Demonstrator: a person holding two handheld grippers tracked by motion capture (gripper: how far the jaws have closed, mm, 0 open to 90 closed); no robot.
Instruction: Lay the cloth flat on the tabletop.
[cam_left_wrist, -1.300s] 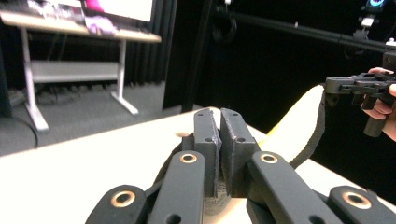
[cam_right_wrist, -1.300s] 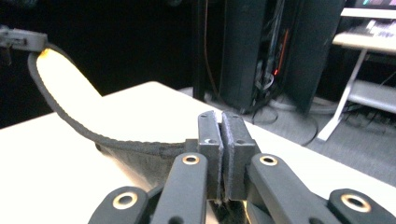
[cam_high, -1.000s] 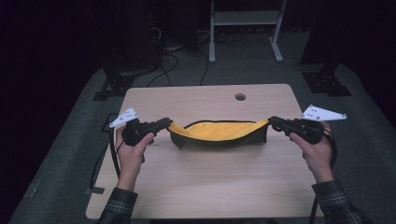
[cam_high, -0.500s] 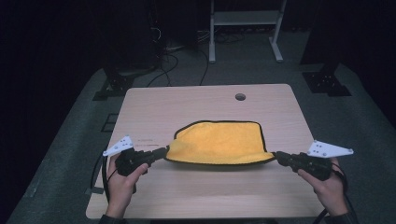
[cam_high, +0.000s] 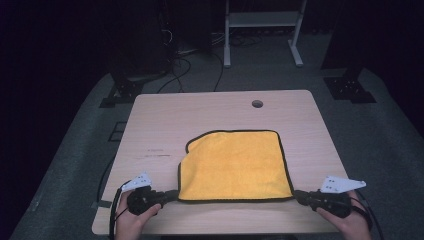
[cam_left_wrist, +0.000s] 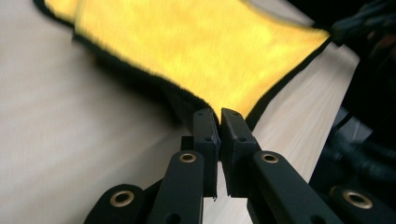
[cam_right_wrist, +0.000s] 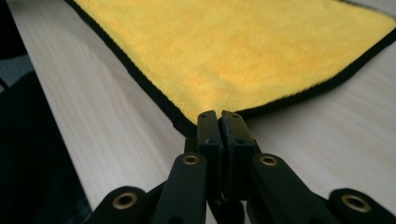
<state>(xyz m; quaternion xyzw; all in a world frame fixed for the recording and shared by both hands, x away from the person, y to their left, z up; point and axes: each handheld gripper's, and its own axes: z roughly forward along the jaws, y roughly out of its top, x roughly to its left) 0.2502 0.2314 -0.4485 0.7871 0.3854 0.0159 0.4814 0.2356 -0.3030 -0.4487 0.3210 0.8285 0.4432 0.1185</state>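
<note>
A yellow cloth with a black hem lies spread nearly flat on the wooden table; its near left edge curls up slightly. My left gripper is shut on the cloth's near left corner, low over the table. In the left gripper view the jaws pinch that corner of the cloth. My right gripper is shut on the near right corner. The right gripper view shows the cloth stretching away from the closed jaws.
A round cable hole sits near the table's far edge. Beyond the table stand a white frame and cables on a grey floor. The near table edge runs just below both grippers.
Both grippers have come toward the near edge and down, pulling the cloth from a hanging sag into a flat spread on the table.
</note>
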